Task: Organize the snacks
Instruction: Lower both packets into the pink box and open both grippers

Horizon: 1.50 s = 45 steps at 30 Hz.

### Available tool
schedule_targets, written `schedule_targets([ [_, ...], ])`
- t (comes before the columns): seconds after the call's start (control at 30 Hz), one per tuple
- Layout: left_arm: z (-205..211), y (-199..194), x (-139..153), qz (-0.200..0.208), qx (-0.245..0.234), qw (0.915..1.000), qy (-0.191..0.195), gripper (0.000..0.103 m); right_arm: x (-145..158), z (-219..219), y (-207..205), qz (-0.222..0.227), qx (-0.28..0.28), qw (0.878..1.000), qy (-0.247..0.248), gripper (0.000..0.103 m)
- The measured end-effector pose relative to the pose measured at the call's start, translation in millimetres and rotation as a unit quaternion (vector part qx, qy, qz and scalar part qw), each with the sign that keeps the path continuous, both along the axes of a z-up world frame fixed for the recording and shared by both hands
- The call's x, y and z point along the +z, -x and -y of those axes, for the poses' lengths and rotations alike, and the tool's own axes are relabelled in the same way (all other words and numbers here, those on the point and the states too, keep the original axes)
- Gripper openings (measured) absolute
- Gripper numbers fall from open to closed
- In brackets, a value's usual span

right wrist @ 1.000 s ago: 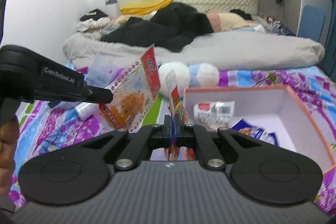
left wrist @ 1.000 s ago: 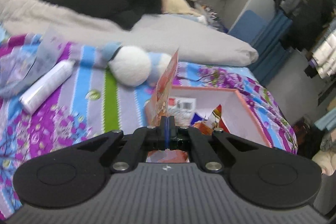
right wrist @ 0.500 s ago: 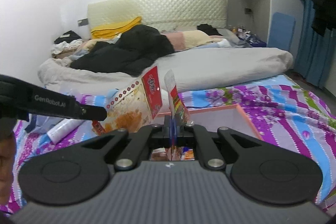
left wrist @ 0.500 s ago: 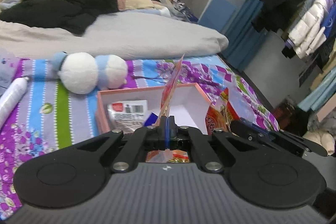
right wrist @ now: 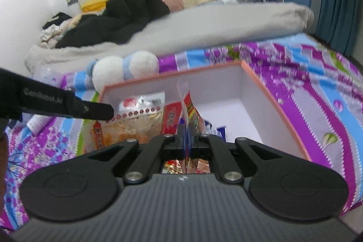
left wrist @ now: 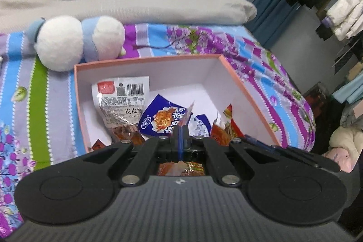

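two grippers each hold a snack packet over the pink box (left wrist: 247, 87): left gripper (left wrist: 180, 132) and right gripper (right wrist: 186, 132) pinch thin edges. lower both inside the walls, then release gently.

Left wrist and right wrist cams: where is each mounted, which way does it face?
Left wrist: on left gripper, looking down along its shut fingers into the pink box; the right gripper's tip shows at lower right.
Right wrist: on right gripper, facing the box and headboard; left gripper enters from left.
Shared: box, plush toy, bedspread.
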State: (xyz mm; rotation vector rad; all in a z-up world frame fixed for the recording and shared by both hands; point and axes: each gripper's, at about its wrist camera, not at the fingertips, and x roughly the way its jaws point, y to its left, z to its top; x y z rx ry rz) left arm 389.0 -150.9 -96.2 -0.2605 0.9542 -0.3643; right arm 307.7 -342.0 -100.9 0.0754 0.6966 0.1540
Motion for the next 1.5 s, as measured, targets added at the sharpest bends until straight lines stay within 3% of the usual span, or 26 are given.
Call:
schedule_targets([
  [0.47, 18, -62, -67, -0.048, -0.009, 0.9986, -0.021, 0.0, -71, 20, -50, -0.07, -0.008, 0.997, -0.021, 0.005],
  [0.63, 20, -69, -74, -0.058, -0.01, 0.9981, -0.019, 0.0, -77, 23, -57, -0.08, -0.008, 0.996, -0.03, 0.007],
  [0.83, 23, -63, -62, -0.049, -0.033, 0.9976, -0.035, 0.001, -74, 23, -56, -0.085, -0.012, 0.996, -0.031, 0.009],
  [0.9, 20, -57, -57, -0.05, -0.033, 0.9976, -0.034, 0.01, -69, 23, -53, -0.085, -0.017, 0.996, -0.027, 0.028],
  [0.93, 18, -54, -53, -0.048, -0.032, 0.9978, -0.033, 0.014, -66, 23, -50, -0.079, -0.016, 0.996, -0.032, 0.047],
  [0.97, 15, -51, -49, -0.045, -0.029, 0.998, -0.034, 0.025, -60, 24, -44, -0.068, -0.012, 0.997, -0.041, 0.054],
  [1.0, 13, -46, -44, -0.038, -0.026, 0.9982, -0.037, 0.035, -57, 24, -40, -0.062, -0.012, 0.997, -0.043, 0.055],
  [1.23, -2, -5, 9, 0.017, -0.023, 0.9986, -0.045, 0.054, -18, 23, -8, -0.023, -0.029, 0.999, -0.032, 0.055],
  [1.37, -11, 23, 43, 0.055, -0.02, 0.9977, -0.035, 0.071, 11, 19, 20, 0.018, -0.029, 0.999, -0.024, 0.055],
  [1.5, -17, 57, 74, 0.096, -0.01, 0.994, -0.051, 0.088, 37, 14, 49, 0.055, -0.031, 0.998, -0.023, 0.055],
])
